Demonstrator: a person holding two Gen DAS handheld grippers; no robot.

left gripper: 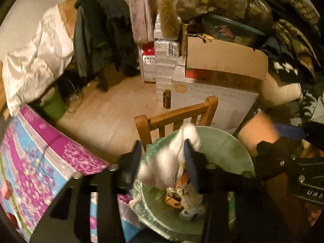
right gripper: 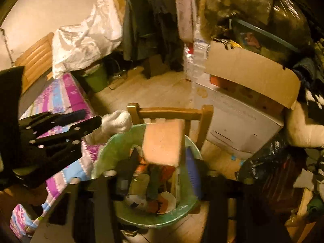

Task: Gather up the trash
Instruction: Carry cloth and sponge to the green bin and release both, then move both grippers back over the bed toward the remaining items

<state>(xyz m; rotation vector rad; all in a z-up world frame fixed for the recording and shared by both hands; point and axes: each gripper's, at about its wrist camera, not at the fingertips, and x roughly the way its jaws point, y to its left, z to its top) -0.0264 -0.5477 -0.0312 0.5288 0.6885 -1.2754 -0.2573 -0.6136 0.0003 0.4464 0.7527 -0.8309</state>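
Left gripper (left gripper: pixel 163 143) sits over the near-left side of the green trash bin (left gripper: pixel 222 145) with its jaws apart; the white crumpled wad (left gripper: pixel 172 162) hangs between them, lying against the right-hand finger only, with a gap on the other side, so it reads as let go, not pinched. The wad is blurred, above the rubbish already in the bin. Right gripper (right gripper: pixel 162 151) is over the same bin, just right of the left one, with a flat tan piece (right gripper: pixel 162 143) between its fingers. Jaws are partly apart, but blur hides whether the pads still press it, cannot tell. Risks, judged: the wad may cling to the finger pad and get dragged back out, or slide off the rim onto the patterned bedspread (left gripper: pixel 40 151) close on the left. The tan piece is wide and could catch the rim and tip toward the wooden chair (left gripper: pixel 174 115) behind. The two grippers are near enough to knock each other
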